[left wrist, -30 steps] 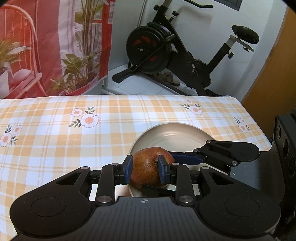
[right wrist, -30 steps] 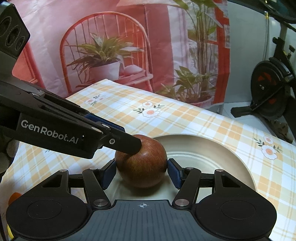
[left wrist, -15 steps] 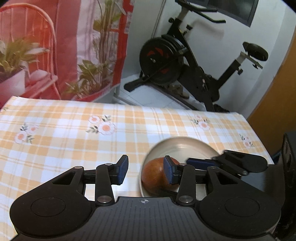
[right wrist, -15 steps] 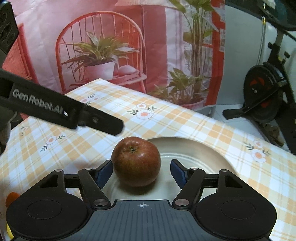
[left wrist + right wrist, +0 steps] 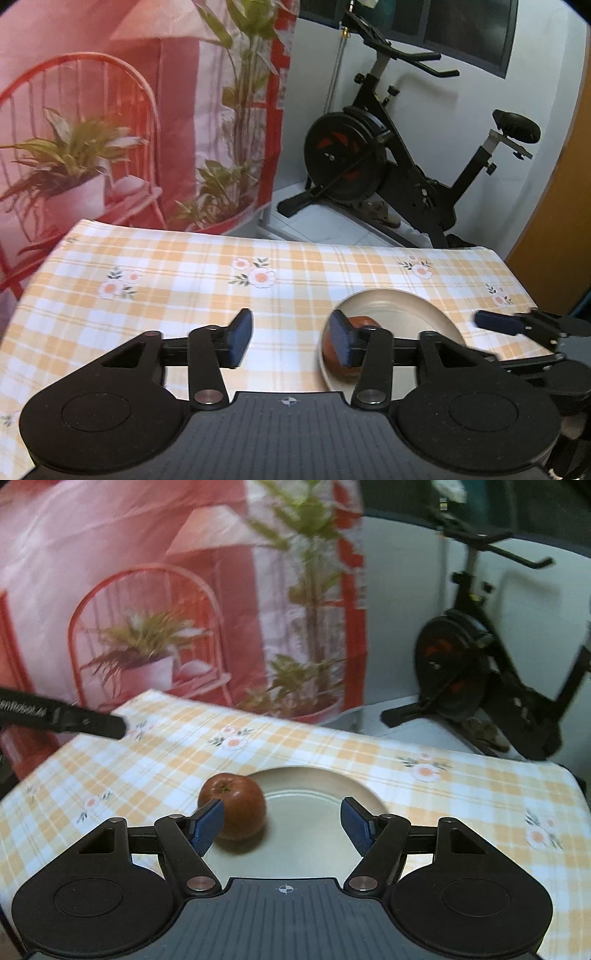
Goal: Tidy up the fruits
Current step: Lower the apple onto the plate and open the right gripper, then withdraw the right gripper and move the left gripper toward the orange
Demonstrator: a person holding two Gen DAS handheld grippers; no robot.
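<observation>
A red apple [image 5: 236, 805] sits on the left part of a beige plate [image 5: 314, 801] on the checked tablecloth. In the left wrist view the apple [image 5: 360, 321] is mostly hidden behind my right-hand finger, on the plate [image 5: 406, 306]. My left gripper [image 5: 290, 341] is open and empty, raised above the table to the left of the plate. My right gripper [image 5: 282, 825] is open and empty, above the plate's near side, with the apple just beyond its left fingertip. The other gripper's fingers [image 5: 498, 322] show at the right edge of the left wrist view.
The orange checked tablecloth [image 5: 184, 280] with flower prints covers the table. A pink printed backdrop [image 5: 110, 110] hangs behind it. An exercise bike [image 5: 388, 162] stands on the floor beyond the far edge. The left gripper's arm [image 5: 66, 718] crosses the left side.
My left gripper let go of the apple, opened and rose away to the left. My right gripper opened wider and pulled back and up. The apple stays on the plate.
</observation>
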